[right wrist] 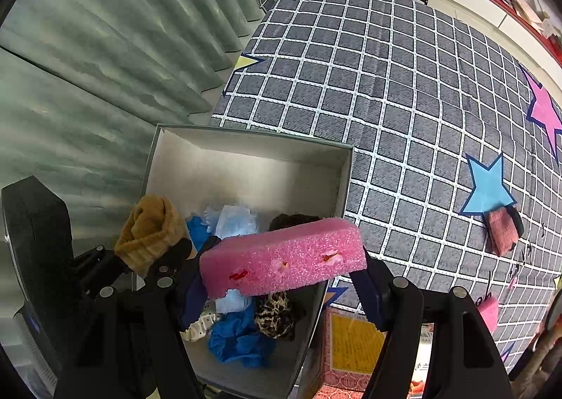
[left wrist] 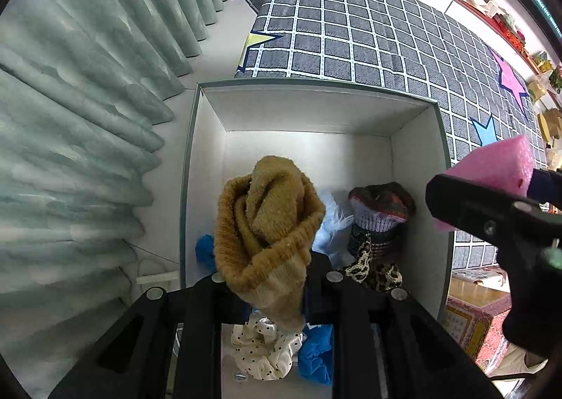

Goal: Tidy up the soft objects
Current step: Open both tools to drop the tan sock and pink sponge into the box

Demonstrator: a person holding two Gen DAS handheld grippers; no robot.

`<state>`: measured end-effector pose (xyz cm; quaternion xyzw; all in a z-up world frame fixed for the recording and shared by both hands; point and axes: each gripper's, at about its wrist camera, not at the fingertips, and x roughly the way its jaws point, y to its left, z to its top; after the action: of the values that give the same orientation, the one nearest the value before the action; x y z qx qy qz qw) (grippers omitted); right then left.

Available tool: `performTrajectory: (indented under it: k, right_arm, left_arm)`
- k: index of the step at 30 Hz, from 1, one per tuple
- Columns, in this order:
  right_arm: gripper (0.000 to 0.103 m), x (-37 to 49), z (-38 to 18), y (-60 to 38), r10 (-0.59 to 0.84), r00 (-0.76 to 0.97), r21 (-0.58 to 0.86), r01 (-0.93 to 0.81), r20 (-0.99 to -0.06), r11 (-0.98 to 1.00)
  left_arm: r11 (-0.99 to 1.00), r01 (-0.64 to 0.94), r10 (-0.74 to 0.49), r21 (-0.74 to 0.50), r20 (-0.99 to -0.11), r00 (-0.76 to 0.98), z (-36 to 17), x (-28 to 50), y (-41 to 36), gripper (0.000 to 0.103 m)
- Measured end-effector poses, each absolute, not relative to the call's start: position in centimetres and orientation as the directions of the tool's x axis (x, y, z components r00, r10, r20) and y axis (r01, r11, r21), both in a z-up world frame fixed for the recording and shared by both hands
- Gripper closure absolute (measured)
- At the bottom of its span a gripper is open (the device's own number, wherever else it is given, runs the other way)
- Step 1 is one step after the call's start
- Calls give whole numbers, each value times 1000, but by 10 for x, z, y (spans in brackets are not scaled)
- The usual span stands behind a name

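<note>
The left claw [left wrist: 270, 290] pinched the tan knit cloth [left wrist: 268, 223], hanging directly over the open white box [left wrist: 309, 110] at the bed's near-left corner. The right claw [right wrist: 281, 279] gripped the pink foam block [right wrist: 284, 255], its long axis crosswise above the box's right wall; the far half looked free.

one open box [left wrist: 418, 139]; two grippers, the left gripper [left wrist: 270, 279] ahead clamped on one tan knit piece [left wrist: 267, 223], the right gripper [right wrist: 281, 279] clamped on one pink foam block [right wrist: 284, 255]; three stars [right wrist: 488, 188] on the mat right of the tool; one reddish cloth [right wrist: 502, 230] there
</note>
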<state>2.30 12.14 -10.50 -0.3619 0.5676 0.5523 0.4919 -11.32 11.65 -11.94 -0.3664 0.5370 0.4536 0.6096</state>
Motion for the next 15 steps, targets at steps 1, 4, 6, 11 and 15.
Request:
performTrajectory:
  k: [1, 4, 6, 11, 15]
  right_arm:
    - [31, 22, -105, 122, 132, -255, 271, -954, -958, 127]
    - [31, 21, -106, 123, 128, -256, 272, -955, -958, 122]
    - [31, 19, -107, 124, 125, -257, 272, -955, -958, 119]
    - [31, 19, -110, 124, 119, -256, 270, -955, -959, 120]
    - [31, 19, -111, 125, 116, -254, 267, -956, -960, 121]
  left_arm:
    - [319, -947, 159, 41, -987, 11, -120, -113, 117, 81]
    - [317, -948, 158, 42, -987, 10, -121, -112, 119, 81]
    - [313, -949, 158, 40, -987, 11, -120, -114, 119, 81]
    - [307, -951, 153, 32, -988, 16, -122, -116, 120, 81]
    - [308, -951, 149, 31, -989, 16, -122, -115, 119, 81]
